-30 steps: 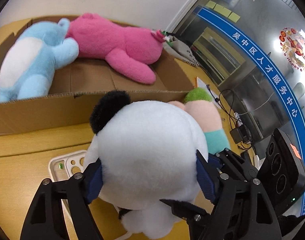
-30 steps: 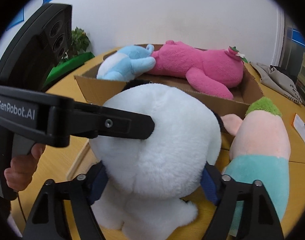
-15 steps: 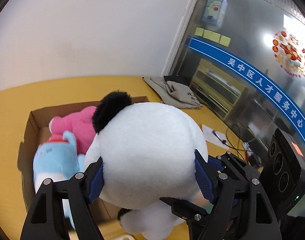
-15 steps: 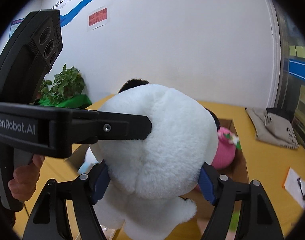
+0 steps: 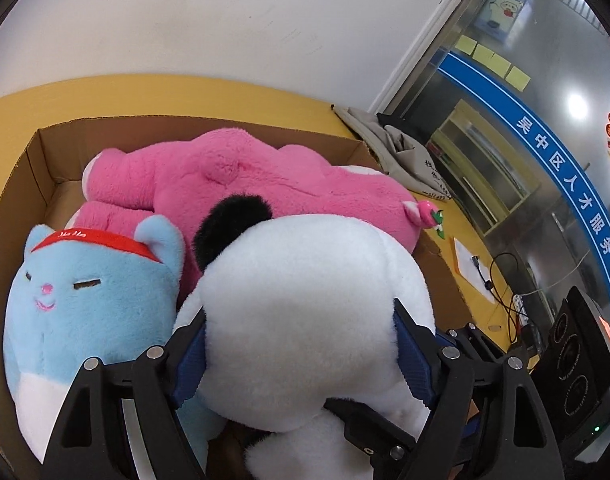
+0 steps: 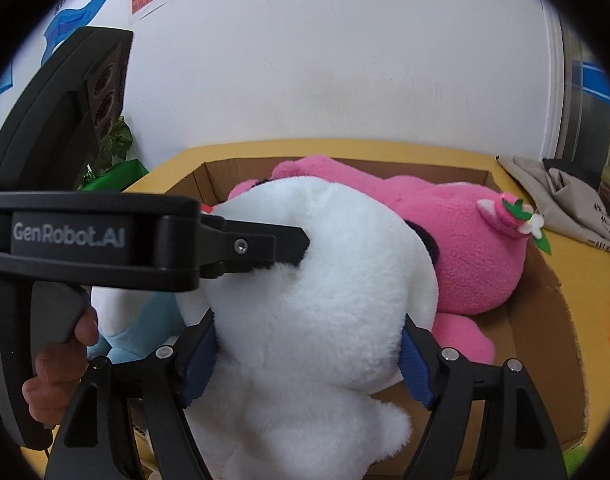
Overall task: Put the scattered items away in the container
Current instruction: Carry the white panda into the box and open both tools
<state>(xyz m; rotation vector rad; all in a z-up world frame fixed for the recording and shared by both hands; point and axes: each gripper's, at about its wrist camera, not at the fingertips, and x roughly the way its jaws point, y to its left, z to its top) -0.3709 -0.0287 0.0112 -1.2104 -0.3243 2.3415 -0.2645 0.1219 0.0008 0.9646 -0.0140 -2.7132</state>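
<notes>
A white panda plush [image 5: 305, 320] with black ears is held over the open cardboard box [image 5: 29, 160]. My left gripper [image 5: 301, 352] is shut on its sides. My right gripper [image 6: 305, 356] is shut on it too; the panda [image 6: 325, 280] fills the middle of that view, over the box [image 6: 541, 320]. A pink plush [image 5: 265, 184] lies along the back of the box, and a light blue cat plush [image 5: 85, 300] lies at its left. The pink plush [image 6: 465, 248] and a bit of the blue one [image 6: 141, 336] also show in the right wrist view.
The box stands on a yellow table [image 5: 225, 92] against a white wall. A grey cloth bag [image 5: 401, 152] lies beyond the box on the right, with papers and cables [image 5: 481, 268] near it. A green plant [image 6: 113, 152] stands at the left.
Both grippers lifted the panda from the table in front of the box, carried it up and forward, and now hold it lower, over the box interior.
</notes>
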